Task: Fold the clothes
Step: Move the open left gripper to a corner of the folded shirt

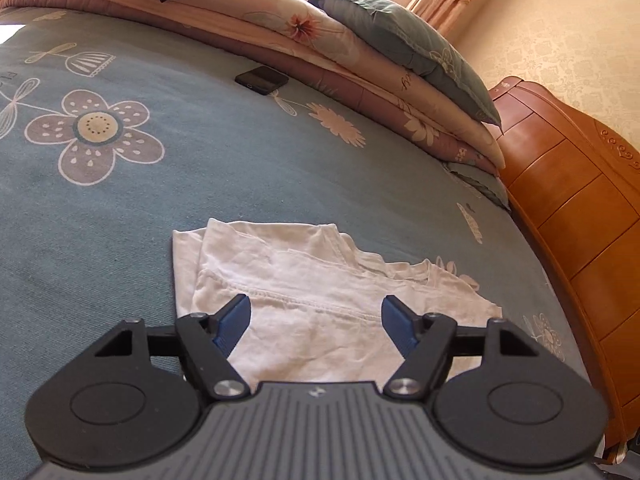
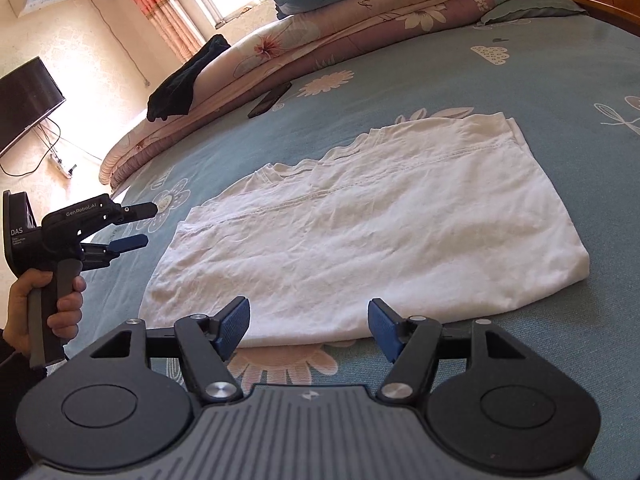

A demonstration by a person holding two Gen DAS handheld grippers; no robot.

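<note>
white shirt [image 2: 360,232], folded into a rough rectangle, lies flat on the blue flowered bedsheet [image 2: 520,92]. from your right wrist view its long axis runs from lower left to upper right, with the neckline and the stitched hems along the far edge, toward the stacked quilts [image 2: 320,40]. your right gripper [image 2: 309,326] hangs just off the shirt's near edge, its blue pads [image 2: 234,326] spread wide and holding nothing. your left gripper [image 2: 138,226] sits beside the shirt's left end, clear of the cloth, gripped by your left hand [image 2: 60,304]; its jaws stand parted and empty. in the left wrist view the same gripper [image 1: 316,326] frames the shirt [image 1: 320,300] between its fingers, the cloth below and ahead. a dark phone [image 1: 262,79] lies on the sheet, well apart from the shirt, near the quilts.
</note>
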